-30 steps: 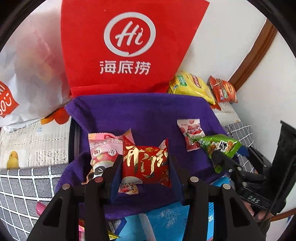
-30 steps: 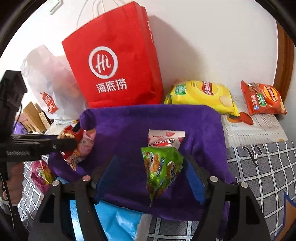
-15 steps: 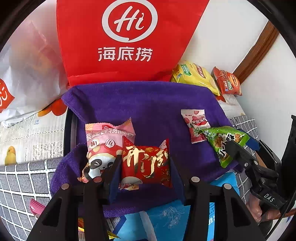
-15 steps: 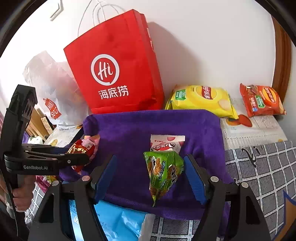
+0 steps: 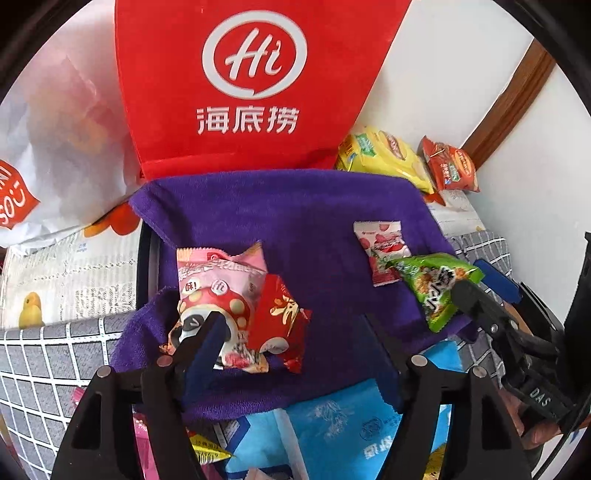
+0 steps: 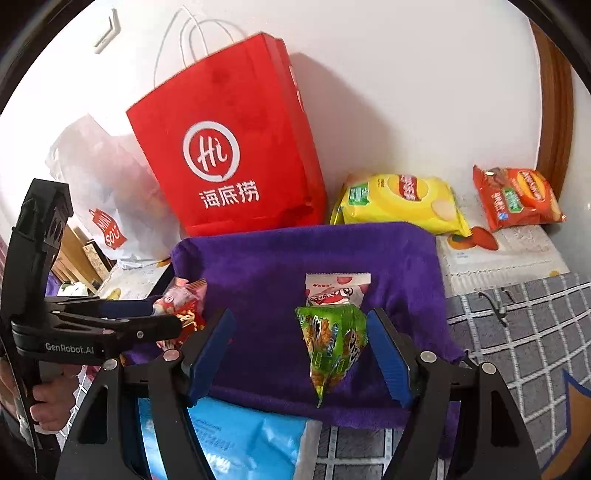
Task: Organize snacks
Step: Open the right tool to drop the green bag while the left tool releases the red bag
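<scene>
Plain white wall (image 6: 406, 92) runs behind everything, with a brown wooden door frame (image 6: 554, 110) curving up the right side. There's a white switch plate (image 6: 107, 35) high on the wall at upper left. The bench (image 6: 524, 332) is covered by a grey cloth with a white grid, and a printed white mat (image 6: 498, 254) sits farther back near the wall. Some wooden furniture (image 6: 74, 254) peeks in at the left edge, can't really tell what it is. Lighting is bright and even, looks like daylight.

red paper bag (image 6: 236, 162), purple towel (image 6: 280, 254); white wall (image 6: 406, 92)
</scene>
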Tool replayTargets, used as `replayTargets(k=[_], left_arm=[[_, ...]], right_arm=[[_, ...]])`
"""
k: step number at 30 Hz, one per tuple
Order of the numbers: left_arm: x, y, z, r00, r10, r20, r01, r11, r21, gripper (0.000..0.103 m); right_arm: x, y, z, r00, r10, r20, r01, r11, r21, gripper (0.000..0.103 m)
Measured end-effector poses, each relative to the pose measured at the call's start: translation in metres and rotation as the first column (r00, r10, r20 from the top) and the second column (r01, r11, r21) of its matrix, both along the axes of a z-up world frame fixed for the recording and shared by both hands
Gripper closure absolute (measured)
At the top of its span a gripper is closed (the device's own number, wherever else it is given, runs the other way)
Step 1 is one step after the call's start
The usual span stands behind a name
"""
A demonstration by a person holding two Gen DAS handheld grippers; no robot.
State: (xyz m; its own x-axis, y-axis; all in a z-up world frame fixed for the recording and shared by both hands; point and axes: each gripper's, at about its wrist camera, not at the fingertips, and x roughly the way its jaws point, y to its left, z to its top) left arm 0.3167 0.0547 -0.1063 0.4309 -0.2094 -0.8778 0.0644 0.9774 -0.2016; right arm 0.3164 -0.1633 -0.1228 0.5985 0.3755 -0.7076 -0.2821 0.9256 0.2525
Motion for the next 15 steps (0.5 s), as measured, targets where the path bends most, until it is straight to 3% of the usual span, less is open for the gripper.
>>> replayTargets(k=[12, 15], left_arm=[[-0.03, -0.013, 0.053, 0.99, -0.058, 0.127, 0.066, 0.996, -0.062, 0.031], [-0.039, -0.021, 0.065, 0.983, -0.084, 0.161, 0.094, 0.994, -0.06, 0.031]], right_arm=[[-0.051, -0.025, 0.038, 0.993, -0.111, 0.038, 0.112, 0.993, -0.044, 0.029], [-0.065, -0.034, 0.038, 0.991, -0.136, 0.0, 0.136, 0.989, -0.065, 0.029]])
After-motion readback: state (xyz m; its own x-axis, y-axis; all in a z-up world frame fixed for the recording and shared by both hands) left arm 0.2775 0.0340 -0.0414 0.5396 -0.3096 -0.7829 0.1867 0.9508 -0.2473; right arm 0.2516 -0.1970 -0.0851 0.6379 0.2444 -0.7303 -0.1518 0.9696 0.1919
